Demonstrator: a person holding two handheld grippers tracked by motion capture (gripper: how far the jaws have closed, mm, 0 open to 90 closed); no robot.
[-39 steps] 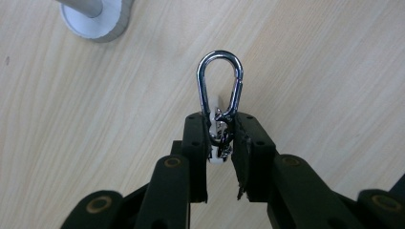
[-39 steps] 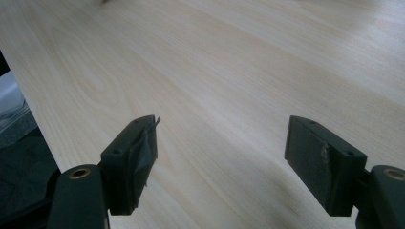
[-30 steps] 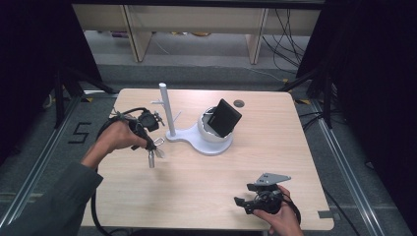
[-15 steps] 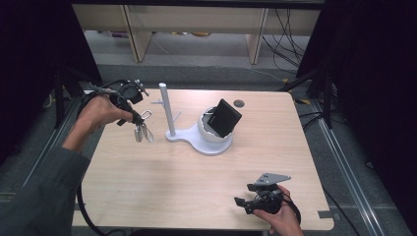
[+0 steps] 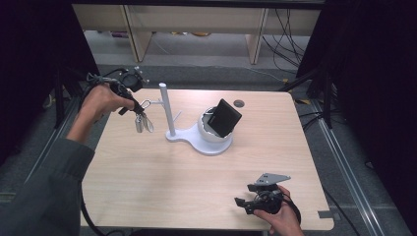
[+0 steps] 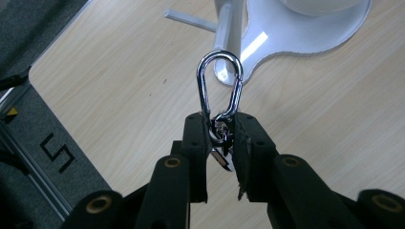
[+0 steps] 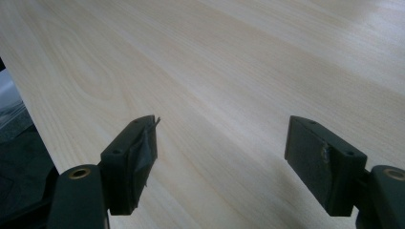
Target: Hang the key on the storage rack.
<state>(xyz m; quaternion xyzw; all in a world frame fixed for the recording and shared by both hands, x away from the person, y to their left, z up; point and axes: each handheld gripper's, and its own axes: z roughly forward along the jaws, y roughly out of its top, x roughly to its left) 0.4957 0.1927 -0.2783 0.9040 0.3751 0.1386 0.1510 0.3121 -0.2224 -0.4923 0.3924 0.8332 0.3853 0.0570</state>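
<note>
The left gripper point(image 6: 218, 138) is clamping a carabiner point(image 6: 219, 83) beside the white stand's post point(image 5: 166, 110), while the right gripper point(image 7: 222, 157) is resting wide apart, gripping nothing, above the table point(image 5: 162, 182).

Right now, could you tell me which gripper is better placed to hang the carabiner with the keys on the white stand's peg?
Left. The left gripper already holds the carabiner beside the stand's peg; the right gripper rests open at the table's near edge.
</note>
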